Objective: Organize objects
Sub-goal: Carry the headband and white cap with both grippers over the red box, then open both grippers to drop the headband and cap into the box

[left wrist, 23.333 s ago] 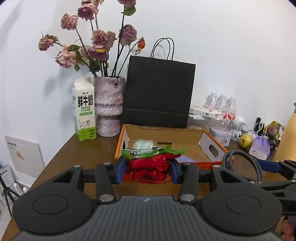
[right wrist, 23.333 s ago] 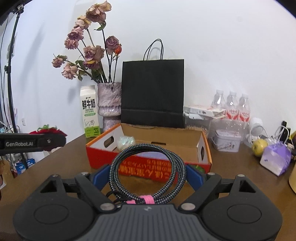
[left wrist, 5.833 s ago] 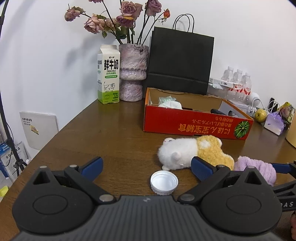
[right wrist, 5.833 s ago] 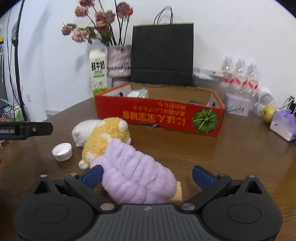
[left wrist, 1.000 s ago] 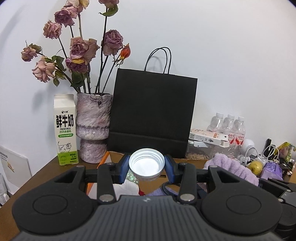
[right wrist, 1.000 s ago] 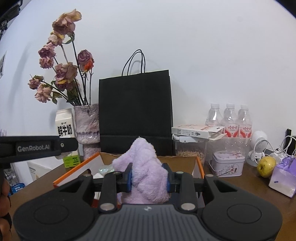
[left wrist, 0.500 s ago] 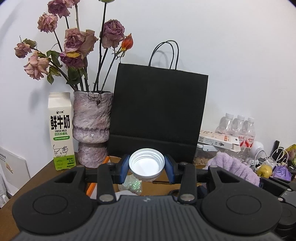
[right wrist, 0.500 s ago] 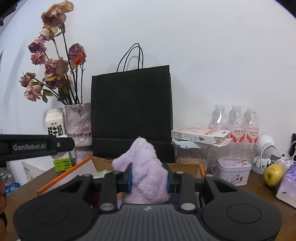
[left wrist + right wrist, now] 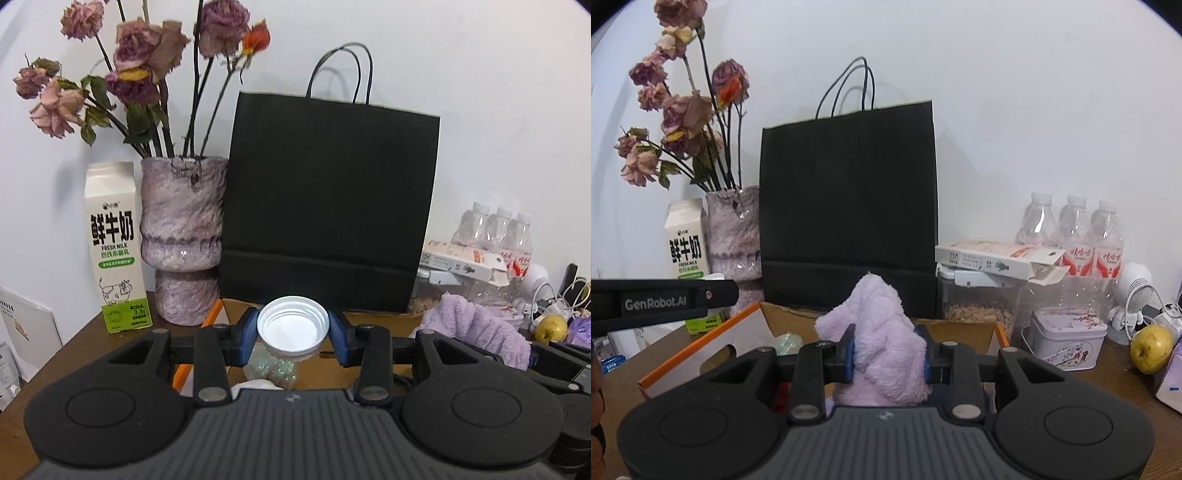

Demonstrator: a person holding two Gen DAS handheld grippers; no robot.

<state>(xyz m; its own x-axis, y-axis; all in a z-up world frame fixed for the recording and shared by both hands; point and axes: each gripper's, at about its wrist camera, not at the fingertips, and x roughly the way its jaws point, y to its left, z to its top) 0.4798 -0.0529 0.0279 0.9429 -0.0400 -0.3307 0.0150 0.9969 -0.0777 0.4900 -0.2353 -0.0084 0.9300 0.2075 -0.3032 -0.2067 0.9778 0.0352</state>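
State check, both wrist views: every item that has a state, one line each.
left gripper: shut on white cap
white cap: held, open side toward camera
right gripper: shut on purple plush
purple plush: held, squeezed between pads
cardboard box: open-topped, things inside
black paper bag: upright, handles up
milk carton: upright, top closed
water bottles: upright, capped

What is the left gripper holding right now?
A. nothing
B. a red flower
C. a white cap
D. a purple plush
C: the white cap sits clamped between the blue jaws of the left gripper, its open side toward the camera; the purple plush is in the right gripper.
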